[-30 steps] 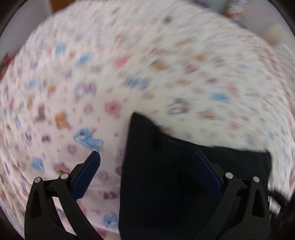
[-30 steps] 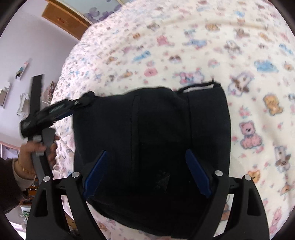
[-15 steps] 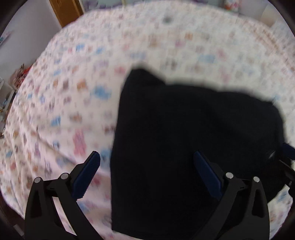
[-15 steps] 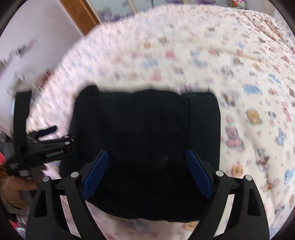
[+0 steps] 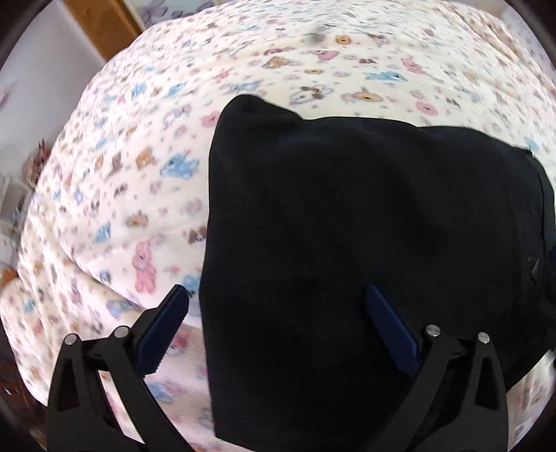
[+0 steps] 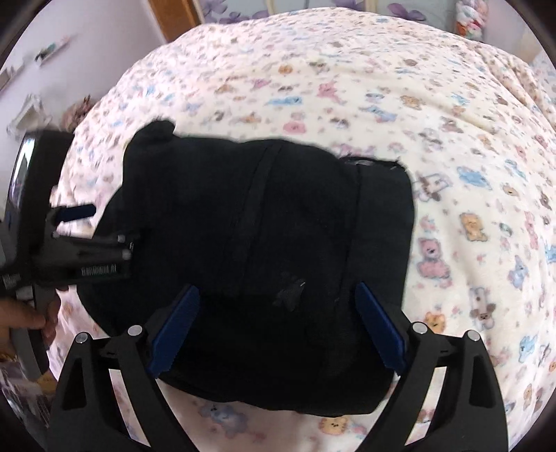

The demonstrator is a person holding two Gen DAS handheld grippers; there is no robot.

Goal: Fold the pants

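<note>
Nearest to us, our left hand-held gripper [image 5: 274, 299] hangs with its blue-padded jaws spread wide and nothing between them, and our right hand-held gripper [image 6: 276, 293] is likewise parted and empty. Just beyond both lies the black, soft-fabric pair of pants [image 6: 264, 250], now a compact, roughly rectangular bundle resting flat on the bed's cream fleece blanket printed with small cartoon animals [image 6: 399, 87]. A second ago the left wrist camera sat low at the bundle's edge, showing only one dark corner; since then that view has pulled up and back so the whole bundle fills it, and the right view has also risen, with more of the blanket beyond showing. We read this as both tools having let go and retreated, so the folding looks done or nearly so; one far corner pokes up a little and may want smoothing. Further off, a wooden door frame [image 6: 173, 17] and a pale wall [image 6: 87, 41] close the room.
</note>
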